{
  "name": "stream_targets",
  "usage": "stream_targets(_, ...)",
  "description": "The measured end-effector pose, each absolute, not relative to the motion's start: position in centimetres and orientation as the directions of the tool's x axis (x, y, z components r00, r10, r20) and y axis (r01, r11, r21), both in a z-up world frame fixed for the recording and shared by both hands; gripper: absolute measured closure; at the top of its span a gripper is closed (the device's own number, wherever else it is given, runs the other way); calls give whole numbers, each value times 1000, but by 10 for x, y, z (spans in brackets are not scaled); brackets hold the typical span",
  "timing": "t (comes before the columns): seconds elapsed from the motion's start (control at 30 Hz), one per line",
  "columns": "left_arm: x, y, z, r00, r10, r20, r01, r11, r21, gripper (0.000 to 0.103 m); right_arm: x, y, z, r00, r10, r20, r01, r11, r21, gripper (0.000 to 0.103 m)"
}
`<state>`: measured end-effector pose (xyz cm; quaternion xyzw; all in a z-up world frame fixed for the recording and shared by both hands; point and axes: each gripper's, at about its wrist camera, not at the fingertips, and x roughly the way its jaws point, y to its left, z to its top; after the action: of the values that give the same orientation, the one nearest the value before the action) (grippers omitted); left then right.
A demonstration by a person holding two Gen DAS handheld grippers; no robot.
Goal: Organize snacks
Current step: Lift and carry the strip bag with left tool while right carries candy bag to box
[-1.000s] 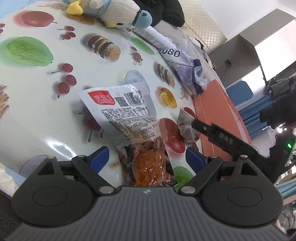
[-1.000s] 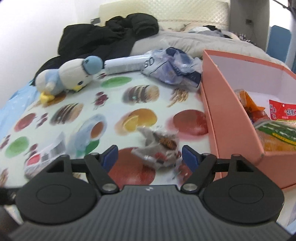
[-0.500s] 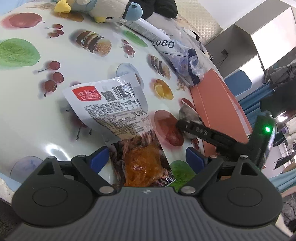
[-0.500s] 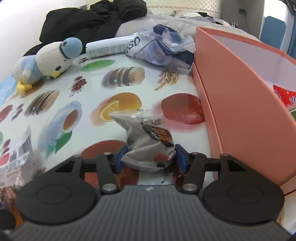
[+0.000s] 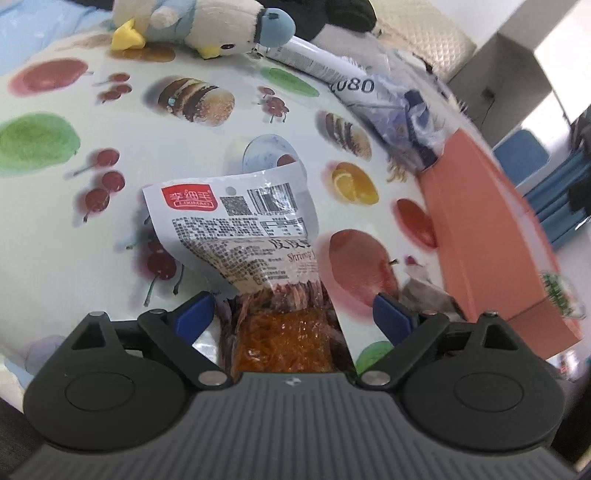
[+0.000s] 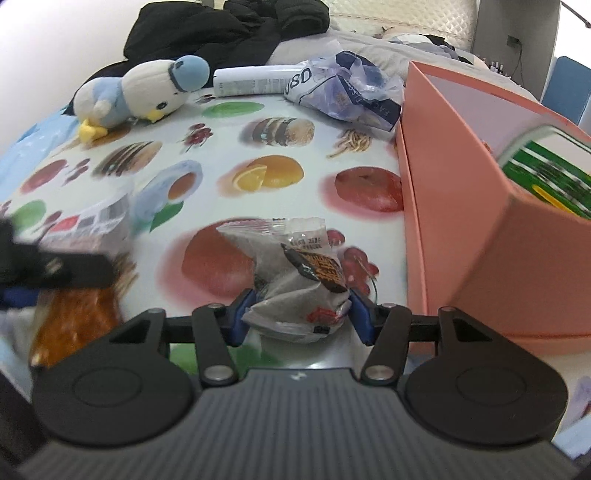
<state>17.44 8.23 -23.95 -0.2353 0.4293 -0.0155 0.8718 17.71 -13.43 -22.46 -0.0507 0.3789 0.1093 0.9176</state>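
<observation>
A grey crumpled snack packet (image 6: 295,280) sits low over the fruit-print tablecloth, and my right gripper (image 6: 299,314) is shut on it, both blue pads pressing its sides. The pink-orange box (image 6: 461,221) stands just to its right, with a green packet (image 6: 546,173) inside. My left gripper (image 5: 291,315) is open around the lower end of a clear shrimp snack packet (image 5: 251,229) with a white label and orange contents. That packet lies on the cloth with its top curling up. The grey packet (image 5: 424,291) and the box (image 5: 491,229) also show at the right of the left wrist view.
A plush bird (image 6: 140,92), a white tube (image 6: 255,79) and a crumpled blue-white plastic bag (image 6: 347,92) lie at the far edge of the cloth, with black clothes (image 6: 229,29) behind. The left gripper's finger (image 6: 55,273) reaches in at the left of the right wrist view.
My right gripper's jaws closed onto the grey packet, which had been loose between them. The left gripper shifted over the shrimp packet, still open, and the right gripper's finger left its view.
</observation>
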Motion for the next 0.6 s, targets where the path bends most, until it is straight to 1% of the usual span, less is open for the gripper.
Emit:
stream_targets(0.1,182,71,-241,616,-175,-768,-161,927,-340,9,164,-138,-224,679,173,-713,-257,966,-11,46)
stream_targets(0.17,184,67,-242,618,-156,-770,-157,936,-315,10,156,-140,-224,670,180,-720,-266,964,-6,46)
stream_targets(0.23,186,63,-243,616,-135,-776,-141,950,-278,15,149,-142,-225,666,185,-722,-270,963,-3,46)
stream_targets(0.3,187,59,-242,613,-119,-781,-123,962,-243,27,144,-144,-225,665,186,-723,-270,963,-1,46)
stream_targets(0.33,187,58,-241,610,-112,-784,-114,967,-227,30,142,-145,-224,663,185,-726,-265,964,5,46)
stream_targets(0.37,186,58,-240,610,-112,-784,-106,969,-222,34,139,-147,-223,657,189,-729,-254,967,22,46)
stream_targets(0.4,185,59,-239,608,-119,-785,-101,969,-225,39,135,-149,-222,652,202,-731,-254,966,41,46)
stream_targets(0.43,184,60,-238,604,-128,-786,-95,968,-231,42,132,-150,-221,651,210,-729,-257,965,48,46)
stream_targets(0.5,182,60,-235,600,-140,-787,-79,970,-232,50,124,-148,-220,662,202,-722,-272,962,20,46)
stream_targets(0.6,177,58,-229,595,-160,-788,-51,971,-235,57,119,-149,-218,656,211,-724,-277,960,29,46)
